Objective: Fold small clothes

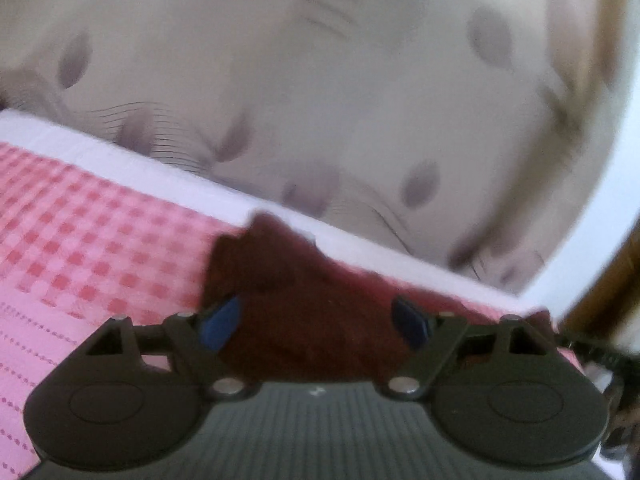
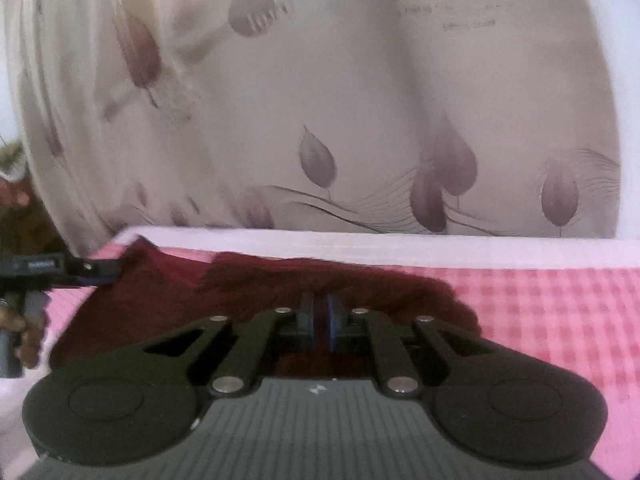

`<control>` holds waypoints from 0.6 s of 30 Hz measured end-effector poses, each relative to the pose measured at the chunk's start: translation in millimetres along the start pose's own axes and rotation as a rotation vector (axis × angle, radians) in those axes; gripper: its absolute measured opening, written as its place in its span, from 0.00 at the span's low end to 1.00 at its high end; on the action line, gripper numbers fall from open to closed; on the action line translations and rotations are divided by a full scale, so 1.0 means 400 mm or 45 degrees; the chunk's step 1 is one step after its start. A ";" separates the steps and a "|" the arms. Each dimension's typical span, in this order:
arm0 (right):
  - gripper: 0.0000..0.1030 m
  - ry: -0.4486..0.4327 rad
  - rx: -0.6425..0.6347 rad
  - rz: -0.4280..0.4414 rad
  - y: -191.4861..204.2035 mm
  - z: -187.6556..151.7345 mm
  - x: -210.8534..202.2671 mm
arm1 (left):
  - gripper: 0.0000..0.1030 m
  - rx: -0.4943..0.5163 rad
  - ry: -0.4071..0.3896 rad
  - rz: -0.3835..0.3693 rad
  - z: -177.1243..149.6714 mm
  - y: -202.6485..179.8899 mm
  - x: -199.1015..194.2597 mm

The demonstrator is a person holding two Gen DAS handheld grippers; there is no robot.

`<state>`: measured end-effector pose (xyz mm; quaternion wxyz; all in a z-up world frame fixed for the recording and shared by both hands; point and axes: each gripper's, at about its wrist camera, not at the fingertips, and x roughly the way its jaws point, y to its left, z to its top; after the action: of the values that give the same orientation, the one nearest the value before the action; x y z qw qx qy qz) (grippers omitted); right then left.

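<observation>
A dark maroon garment (image 1: 304,312) lies on a pink-and-white checked bedcover (image 1: 92,248), close against the white band (image 1: 168,168) that edges the cover at its far side. Behind it hangs a cream curtain with mauve leaf prints (image 1: 320,92).

In the left wrist view the left gripper (image 1: 316,320) has its blue-padded fingers (image 1: 220,322) standing wide apart, one at about 9 o'clock of the garment's middle and the other at 3 o'clock. The maroon cloth fills the gap between them, but neither pad presses on it. The picture is blurred, so the garment's folds cannot be read here; only a ragged top edge shows, poking up to 12 o'clock over the white band.

The right wrist view shows what the left one hides: the garment's full spread (image 2: 224,288), running from 9 o'clock to past 2 o'clock ahead of the right gripper (image 2: 320,320), with a smoother flat panel on the left and a darker, rumpled part in the middle. The right gripper's two pads are drawn nearly together with a thin strip of maroon cloth between them, clamped on the garment. At 9 o'clock in this view the tip of the left gripper (image 2: 86,270) reaches the garment's corner, and a hand (image 2: 24,332) shows below it at the frame edge.
</observation>
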<state>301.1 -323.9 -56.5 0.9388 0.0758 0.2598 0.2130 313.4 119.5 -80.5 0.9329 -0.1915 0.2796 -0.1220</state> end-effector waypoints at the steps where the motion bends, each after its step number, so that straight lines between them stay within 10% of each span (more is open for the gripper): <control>1: 0.14 0.019 0.001 -0.061 -0.014 0.001 0.023 | 0.80 0.001 -0.020 0.050 -0.003 0.017 -0.001; 3: 0.13 0.068 0.039 -0.146 -0.052 -0.012 0.057 | 0.80 0.011 -0.006 0.217 -0.022 0.048 0.003; 7: 0.04 0.128 0.167 -0.165 -0.119 -0.062 0.077 | 0.81 -0.185 0.003 0.165 -0.044 0.129 -0.004; 11: 0.06 -0.012 0.181 -0.240 -0.096 -0.037 -0.002 | 0.81 -0.096 -0.130 0.154 -0.025 0.076 -0.061; 12: 0.21 -0.055 0.178 -0.230 -0.087 -0.033 -0.027 | 0.81 -0.054 -0.170 0.151 -0.021 0.053 -0.079; 18: 0.22 -0.143 -0.004 -0.012 0.071 -0.028 -0.103 | 0.81 0.189 -0.212 0.013 -0.013 -0.067 -0.122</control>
<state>252.9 -316.2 -40.1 0.9531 0.0850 0.2066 0.2044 267.3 110.2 -49.9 0.9651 -0.1297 0.1922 -0.1213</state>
